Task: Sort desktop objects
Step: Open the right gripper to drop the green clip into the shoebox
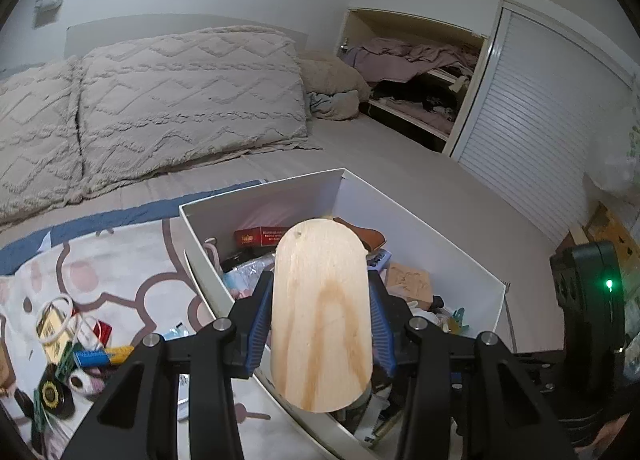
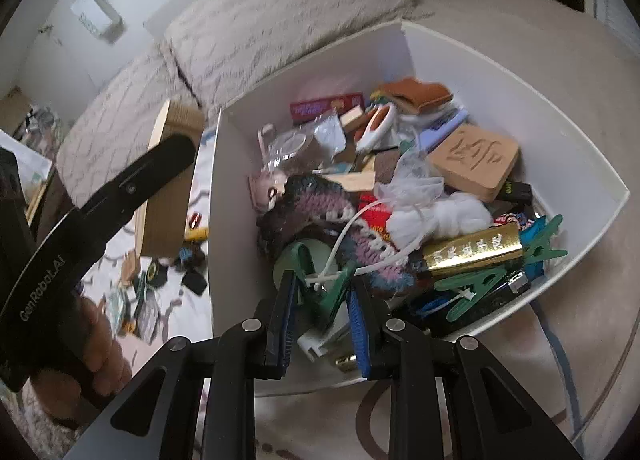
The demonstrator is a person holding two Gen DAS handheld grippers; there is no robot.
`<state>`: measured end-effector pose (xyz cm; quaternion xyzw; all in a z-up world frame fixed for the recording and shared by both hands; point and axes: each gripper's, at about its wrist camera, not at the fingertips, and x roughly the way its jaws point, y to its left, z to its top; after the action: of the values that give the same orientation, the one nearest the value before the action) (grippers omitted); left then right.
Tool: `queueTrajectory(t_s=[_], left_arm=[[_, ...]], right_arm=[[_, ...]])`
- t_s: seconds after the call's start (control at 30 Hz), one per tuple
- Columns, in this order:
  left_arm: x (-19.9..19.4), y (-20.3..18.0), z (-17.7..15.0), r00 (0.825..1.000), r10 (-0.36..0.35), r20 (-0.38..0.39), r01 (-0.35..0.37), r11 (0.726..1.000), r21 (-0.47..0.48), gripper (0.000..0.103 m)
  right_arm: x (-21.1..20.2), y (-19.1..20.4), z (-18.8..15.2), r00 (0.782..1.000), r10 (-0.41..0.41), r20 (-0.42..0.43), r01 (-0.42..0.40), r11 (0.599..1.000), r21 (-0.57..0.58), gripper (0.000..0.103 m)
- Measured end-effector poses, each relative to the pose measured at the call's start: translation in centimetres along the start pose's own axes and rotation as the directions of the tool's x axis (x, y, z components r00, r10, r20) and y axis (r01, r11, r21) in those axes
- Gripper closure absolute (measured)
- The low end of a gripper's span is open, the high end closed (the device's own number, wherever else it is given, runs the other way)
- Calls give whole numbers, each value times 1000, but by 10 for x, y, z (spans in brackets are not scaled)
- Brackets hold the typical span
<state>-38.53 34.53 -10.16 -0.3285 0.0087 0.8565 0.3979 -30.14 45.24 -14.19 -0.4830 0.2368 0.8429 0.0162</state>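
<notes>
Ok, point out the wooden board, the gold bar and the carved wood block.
wooden board [image 1: 320,312]: left wrist view, face centre.
gold bar [image 2: 472,252]: right wrist view, top face.
carved wood block [image 2: 476,160]: right wrist view, carved face.

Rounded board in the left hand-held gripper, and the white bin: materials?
Board: looks like unfinished pale softwood, with visible arched grain bands and a matte face. Bin: thin, smooth, matte white walls with sharp folded corners, probably cardboard or sheet plastic; cannot tell which.
</notes>
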Motion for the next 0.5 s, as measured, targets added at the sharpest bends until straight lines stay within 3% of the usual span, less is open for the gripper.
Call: queueTrajectory(t_s=[0.2, 0.5], left_arm=[[8, 2, 7, 1000, -25, 6, 25, 1000, 13, 59], [22, 4, 15, 997, -74, -8, 74, 997, 4, 59]], right_arm=[[3, 11, 5, 995, -35, -93, 29, 997, -72, 77], [3, 20, -1, 974, -4, -227, -17, 996, -92, 77]])
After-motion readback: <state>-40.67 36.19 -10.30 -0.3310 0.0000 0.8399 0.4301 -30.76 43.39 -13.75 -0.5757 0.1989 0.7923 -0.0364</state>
